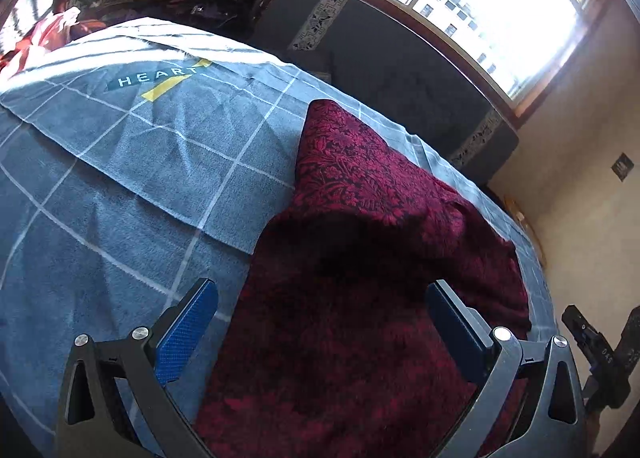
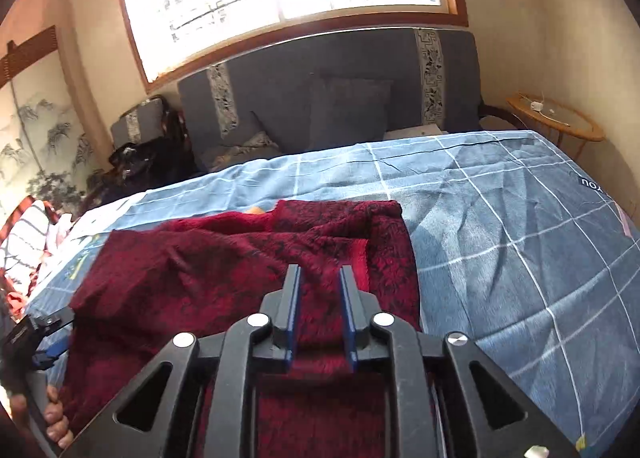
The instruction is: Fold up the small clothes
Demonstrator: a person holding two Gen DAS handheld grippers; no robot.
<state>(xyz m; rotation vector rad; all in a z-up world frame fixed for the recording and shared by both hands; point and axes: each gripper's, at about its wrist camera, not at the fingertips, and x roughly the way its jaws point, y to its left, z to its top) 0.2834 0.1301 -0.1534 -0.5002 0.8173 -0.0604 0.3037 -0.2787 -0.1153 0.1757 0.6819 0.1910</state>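
Observation:
A dark red flower-patterned garment (image 1: pixel 360 177) lies partly folded on the blue checked bed cover (image 1: pixel 120 177). My left gripper (image 1: pixel 322 286) hovers over its near part, jaws wide open and empty. In the right wrist view the same garment (image 2: pixel 220 258) is spread in front, with a folded layer along its right side. My right gripper (image 2: pixel 320 270) hangs above it with a narrow gap between the blue pads; nothing is pinched, only fabric shows below. The left gripper (image 2: pixel 40 338) and the hand (image 2: pixel 56 422) holding it sit at that view's left edge.
Grey cushions (image 2: pixel 340 109) lean under the window behind the bed cover (image 2: pixel 520 238). A round wooden side table (image 2: pixel 560 117) stands at the far right. Striped and orange-red cloths (image 1: pixel 36 29) pile at the bed's far left corner. Dark bags (image 2: pixel 136 161) lie beside the cushions.

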